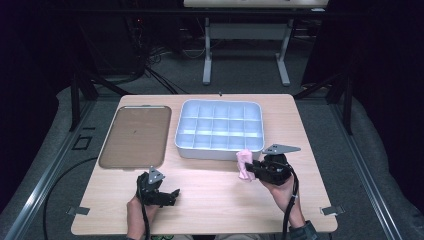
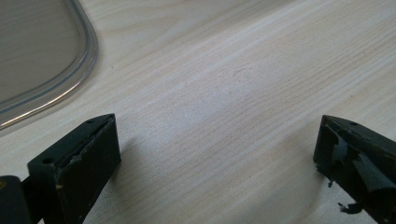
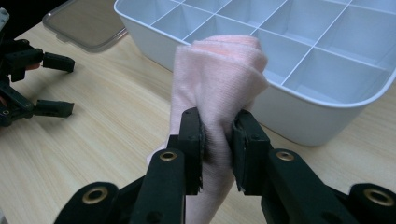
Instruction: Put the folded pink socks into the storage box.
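High view: pink cloth (image 1: pixel 244 164) pinched in the right gripper (image 1: pixel 252 170), lifted just off the desk (image 1: pixel 210 200) and touching or nearly touching the near wall of the white divided tray (image 1: pixel 218 150), at its near right corner. Every tray compartment visible here bare, so nothing stowed yet. Left gripper (image 1: pixel 167 195) idle, well to the near left of the tray, beside the near end of the clear lid (image 1: pixel 135 136) lying flat left of the tray.

Left gripper view: fingers (image 2: pixel 88 158) spread wide over bare wood, nothing between them; lid corner at upper left.

Right gripper view: fingers (image 3: pixel 194 140) clamped on the bunched cloth (image 3: pixel 217 70), its top level with the tray rim (image 3: pixel 327 100).

Judged progress: pickup done; carrying over the rim, dropping into a compartment and likely closing with the lid left.
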A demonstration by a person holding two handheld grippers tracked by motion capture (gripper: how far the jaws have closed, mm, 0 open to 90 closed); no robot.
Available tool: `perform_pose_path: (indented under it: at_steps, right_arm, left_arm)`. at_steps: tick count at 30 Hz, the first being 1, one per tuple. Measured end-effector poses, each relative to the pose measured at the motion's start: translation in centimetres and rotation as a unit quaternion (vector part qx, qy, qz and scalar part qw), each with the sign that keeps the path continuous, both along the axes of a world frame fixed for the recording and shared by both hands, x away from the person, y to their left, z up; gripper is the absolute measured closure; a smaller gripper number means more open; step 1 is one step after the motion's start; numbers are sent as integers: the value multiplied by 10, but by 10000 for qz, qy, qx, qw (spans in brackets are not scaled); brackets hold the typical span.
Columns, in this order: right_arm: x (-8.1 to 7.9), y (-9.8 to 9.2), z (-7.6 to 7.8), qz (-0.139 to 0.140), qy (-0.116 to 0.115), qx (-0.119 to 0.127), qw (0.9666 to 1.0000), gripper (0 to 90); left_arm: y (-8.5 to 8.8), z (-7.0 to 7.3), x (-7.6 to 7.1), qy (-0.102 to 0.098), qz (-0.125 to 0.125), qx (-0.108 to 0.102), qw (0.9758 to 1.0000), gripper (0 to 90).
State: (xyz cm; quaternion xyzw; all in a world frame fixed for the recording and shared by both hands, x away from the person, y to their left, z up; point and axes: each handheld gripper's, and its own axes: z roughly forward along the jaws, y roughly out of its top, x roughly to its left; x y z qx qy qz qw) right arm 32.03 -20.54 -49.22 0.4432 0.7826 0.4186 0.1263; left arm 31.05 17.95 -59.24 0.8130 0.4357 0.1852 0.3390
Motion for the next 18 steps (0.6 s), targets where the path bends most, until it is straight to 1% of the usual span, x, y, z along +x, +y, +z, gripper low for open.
perform_pose_path:
  at_steps: [4,12,14,18]
  right_arm:
    - [2,-1,7,7,-56,-32,10000,754]
    - [8,0,20,-25,-216,7,9998,754]
    - [10,0,23,-2,-231,-35,9997,754]
    - [16,0,28,-31,-273,14,9996,754]
  left_arm:
    - [0,0,0,1,0,0,10000,5]
    - [0,0,0,0,0,-1,10000,5]
    - [0,0,0,0,-2,-1,10000,5]
    - [0,0,0,-1,-2,1,10000,5]
